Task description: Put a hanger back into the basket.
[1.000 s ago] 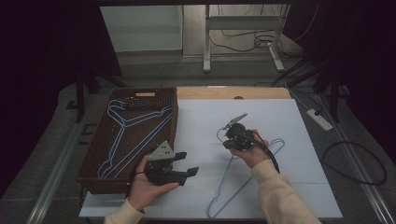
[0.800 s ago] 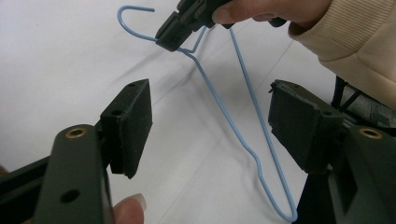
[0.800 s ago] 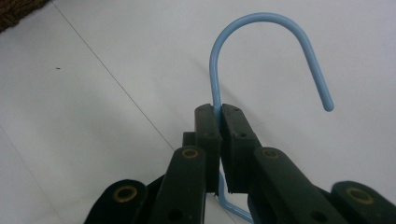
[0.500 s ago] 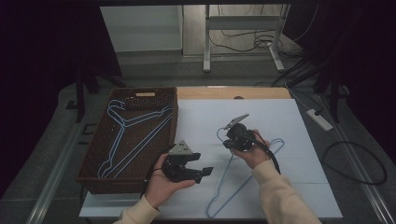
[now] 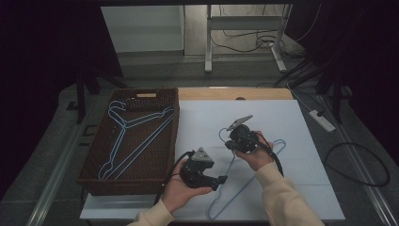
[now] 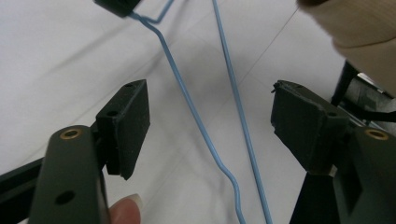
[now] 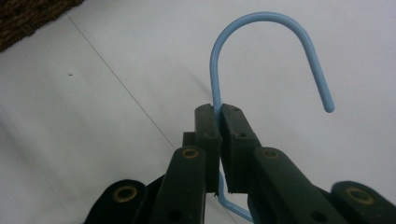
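Jaws first: the right gripper (image 7: 219,116) has its pads pressed together on the neck of the blue hanger (image 5: 244,181), just below the hook (image 7: 275,32), which curls free above them. That hanger lies on the white table cover (image 5: 291,117), to the right of the brown basket (image 5: 94,160), one shoulder stretching back toward the person. Over comes the left gripper (image 6: 210,126), jaws spread wide, and both wires of the hanger's near arm run between them with neither pad touching. So only one grip is made so far; the second looks close but isn't on yet. Inside the basket two more blue hangers (image 5: 136,127) already rest, so my read is that this one is headed there too. Judging by that, the lift and the carry across to the basket are all to come.
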